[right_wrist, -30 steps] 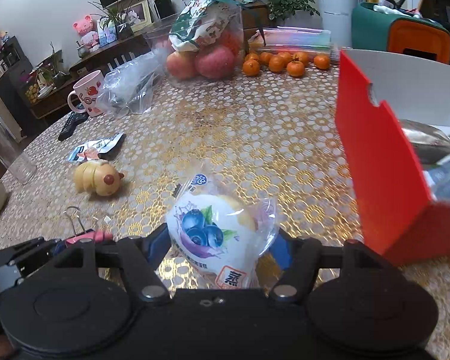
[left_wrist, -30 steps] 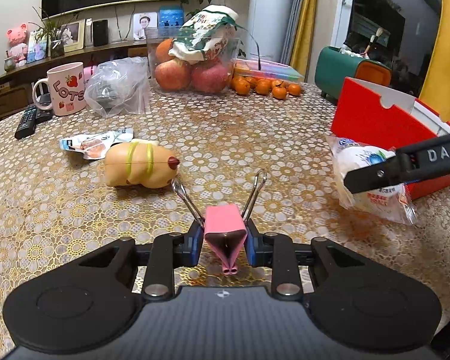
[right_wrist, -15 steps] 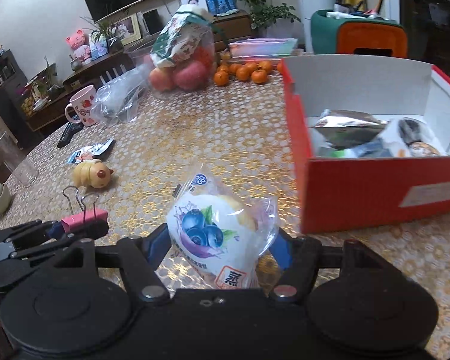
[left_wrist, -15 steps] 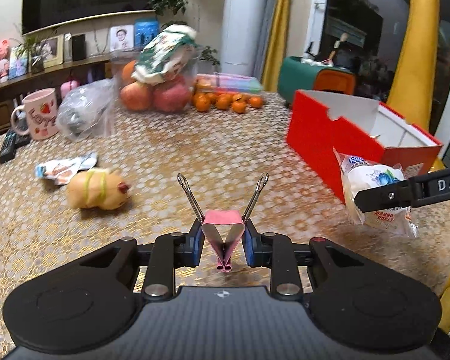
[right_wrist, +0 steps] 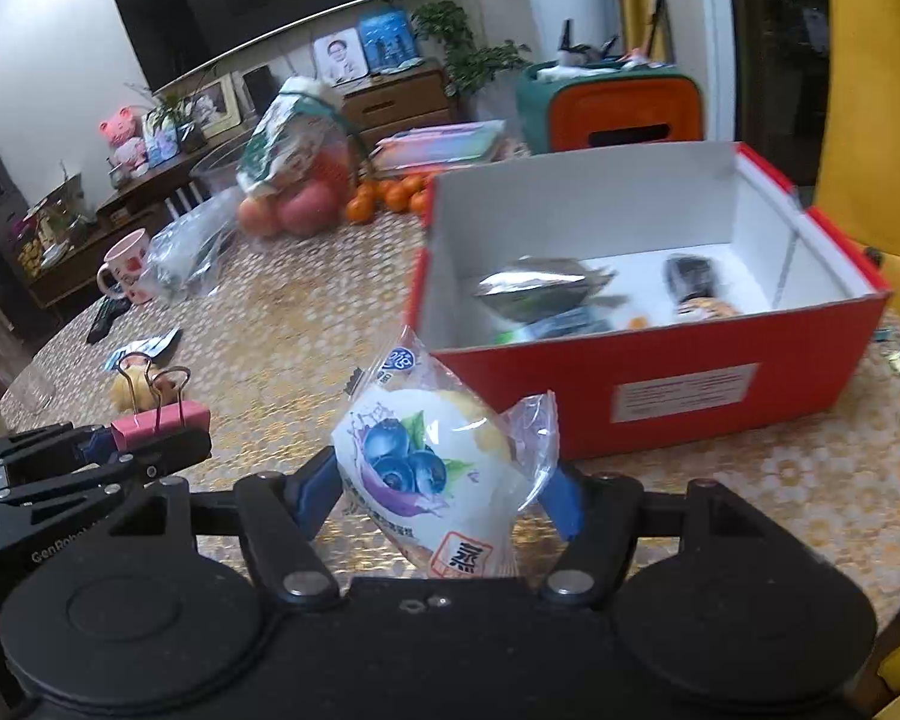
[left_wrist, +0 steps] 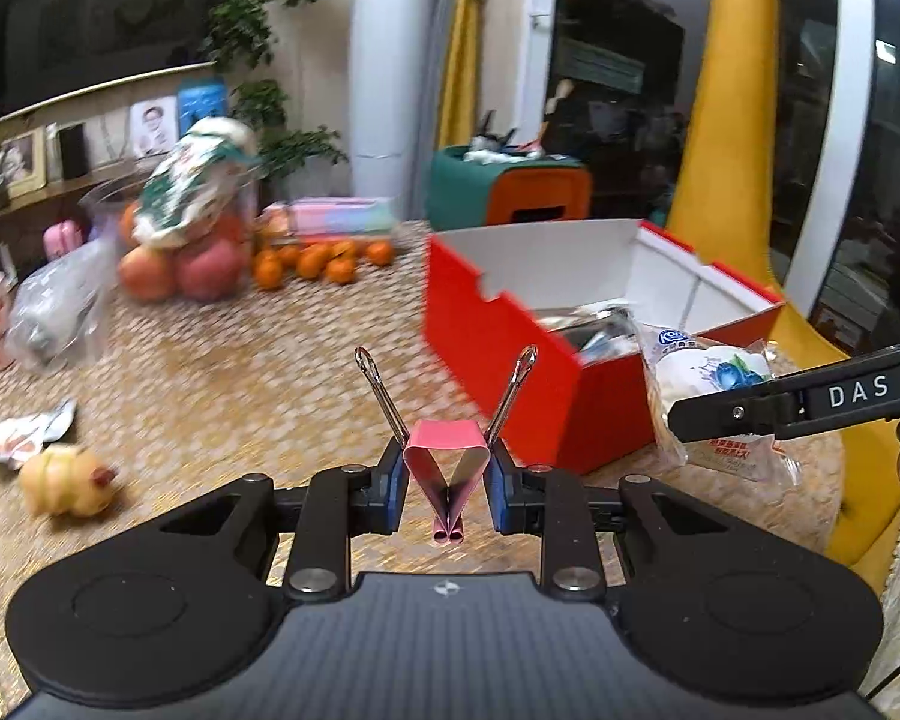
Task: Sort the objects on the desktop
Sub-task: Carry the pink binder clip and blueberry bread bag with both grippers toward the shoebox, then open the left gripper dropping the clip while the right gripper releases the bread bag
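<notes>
Left tongs [left_wrist: 445, 483] pinched narrow and right tongs [right_wrist: 444, 495] clamped half-wide, side by side, angled downward.

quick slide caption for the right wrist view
Right gripper carries a snack bag toward the open red box.

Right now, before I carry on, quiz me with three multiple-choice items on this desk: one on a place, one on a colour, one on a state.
1. Where is the silver foil pouch?
A. inside the red box
B. beside the mug
C. under the oranges

2. What colour is the binder clip?
A. green
B. pink
C. black

3. What are the right tongs doing?
A. standing open over the box
B. gripping the blueberry snack bag
C. gripping the mug

Answers: 1 A, it lies on the box's white floor. 2 B, its body is pink between the left tongs. 3 B, both blue pads press its wrapper.
</notes>
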Available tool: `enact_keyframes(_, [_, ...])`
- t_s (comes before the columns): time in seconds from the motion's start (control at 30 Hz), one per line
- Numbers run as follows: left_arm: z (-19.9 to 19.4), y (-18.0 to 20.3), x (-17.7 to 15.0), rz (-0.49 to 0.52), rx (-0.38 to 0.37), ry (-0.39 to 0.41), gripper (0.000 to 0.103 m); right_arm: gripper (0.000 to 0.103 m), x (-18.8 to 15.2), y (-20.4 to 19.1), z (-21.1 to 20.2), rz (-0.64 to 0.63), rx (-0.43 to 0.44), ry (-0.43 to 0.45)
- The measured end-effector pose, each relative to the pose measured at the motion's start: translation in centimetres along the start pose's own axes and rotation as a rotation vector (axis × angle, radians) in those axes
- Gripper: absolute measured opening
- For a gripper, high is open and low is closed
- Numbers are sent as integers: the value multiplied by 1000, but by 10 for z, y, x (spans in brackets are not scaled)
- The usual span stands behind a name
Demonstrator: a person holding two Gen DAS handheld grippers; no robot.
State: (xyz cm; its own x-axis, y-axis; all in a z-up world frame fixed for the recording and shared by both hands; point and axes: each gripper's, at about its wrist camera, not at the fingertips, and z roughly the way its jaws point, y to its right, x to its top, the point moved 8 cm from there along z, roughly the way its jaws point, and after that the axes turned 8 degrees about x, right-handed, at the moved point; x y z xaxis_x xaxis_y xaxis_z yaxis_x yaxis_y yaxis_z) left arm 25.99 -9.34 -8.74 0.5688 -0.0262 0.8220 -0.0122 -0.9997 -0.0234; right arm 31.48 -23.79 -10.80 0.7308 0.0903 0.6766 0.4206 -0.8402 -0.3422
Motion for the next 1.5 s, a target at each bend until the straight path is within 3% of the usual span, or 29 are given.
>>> enact_keyframes(0.4, [12,74,45,92,-79,37,25,68,25,60,-40,17,-50,71])
enact_keyframes(0.77, [52,110,80,145,-101,34,25,68,69,90,-39,-2,-93,127])
enact_keyframes(1.13, [107,124,103,159,-130,-52,25,68,106,123,-3,-2,-136,123])
enact_keyframes(1.5, [152,133,86,175,-139,-171,25,68,110,151,45,8,-179,46])
